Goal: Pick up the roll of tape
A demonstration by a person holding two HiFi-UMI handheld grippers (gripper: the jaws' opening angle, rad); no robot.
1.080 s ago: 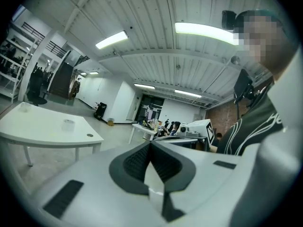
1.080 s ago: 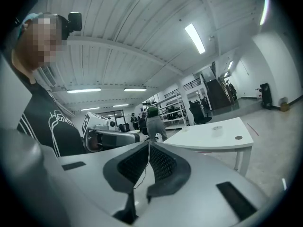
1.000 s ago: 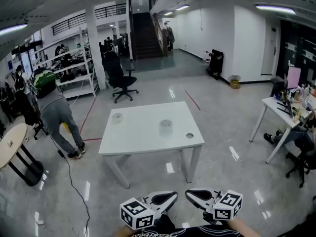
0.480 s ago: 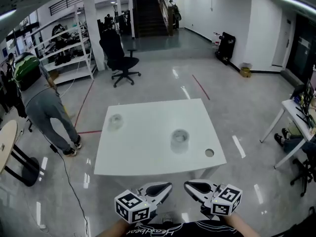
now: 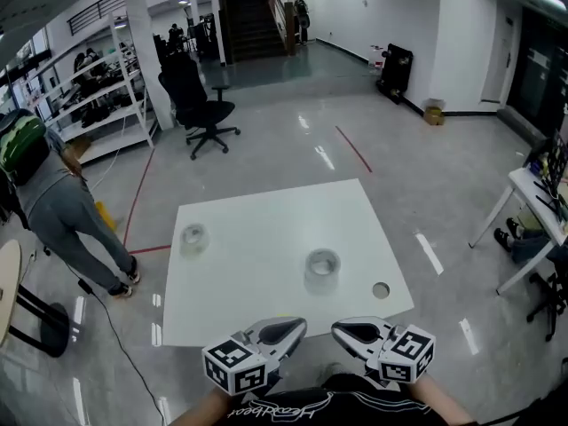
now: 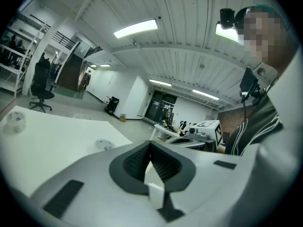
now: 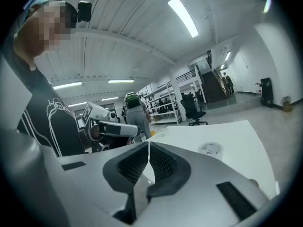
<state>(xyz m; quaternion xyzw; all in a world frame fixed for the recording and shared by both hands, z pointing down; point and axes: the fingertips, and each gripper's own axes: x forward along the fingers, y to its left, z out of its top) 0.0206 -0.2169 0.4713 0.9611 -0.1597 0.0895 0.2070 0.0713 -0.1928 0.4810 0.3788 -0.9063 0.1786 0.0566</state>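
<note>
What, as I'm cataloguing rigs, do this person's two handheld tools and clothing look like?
The left tool and right tool are matching light-grey rounded shells with black insets and black ribbed pads. Each carries a white cube printed with black square markers: the left cube and the right cube. No cables show. The person wears a black top with white lettering and stripes.

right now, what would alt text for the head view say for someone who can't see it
A white table seen from above holds a clear roll of tape toward its right and a second roll at its left. The left gripper and right gripper, both shut and empty, sit at its near edge. A person bends over beside it.
</note>
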